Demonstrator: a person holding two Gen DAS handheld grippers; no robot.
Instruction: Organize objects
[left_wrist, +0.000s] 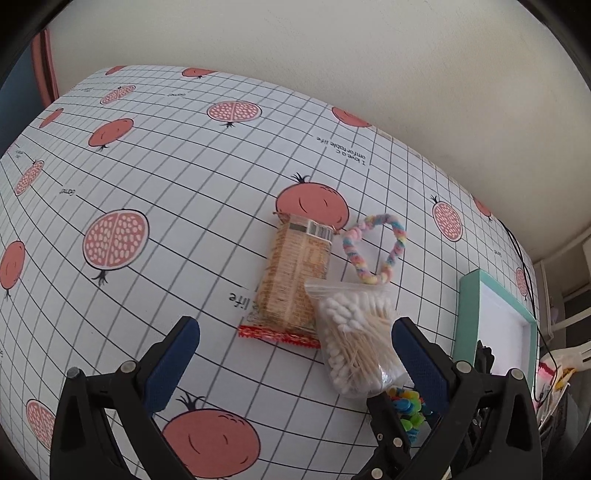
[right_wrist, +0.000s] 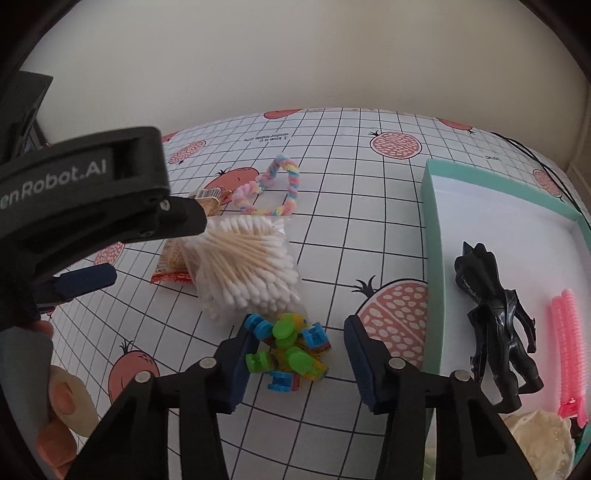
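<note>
A clear bag of cotton swabs (left_wrist: 354, 336) (right_wrist: 247, 262) lies on the patterned tablecloth, partly over an orange cracker packet (left_wrist: 293, 280) (right_wrist: 173, 262). Behind them rests a pastel pipe-cleaner heart (left_wrist: 376, 247) (right_wrist: 275, 188). A small bag of bright plastic clips (right_wrist: 290, 350) (left_wrist: 406, 406) lies in front of the swabs. My left gripper (left_wrist: 295, 350) is open, low over the table, with the cracker packet and swab bag between its fingers' line. My right gripper (right_wrist: 299, 354) is open around the clips bag, its left finger (right_wrist: 240, 365) touching it.
A mint-green box (right_wrist: 432, 236) (left_wrist: 469, 317) with a white inside stands at the right, holding a black figurine (right_wrist: 495, 325), a pink hair roller clip (right_wrist: 569, 354) and a cream object (right_wrist: 543, 439). A hand (right_wrist: 55, 413) holds the left gripper. A black cable (right_wrist: 546, 166) runs along the far right.
</note>
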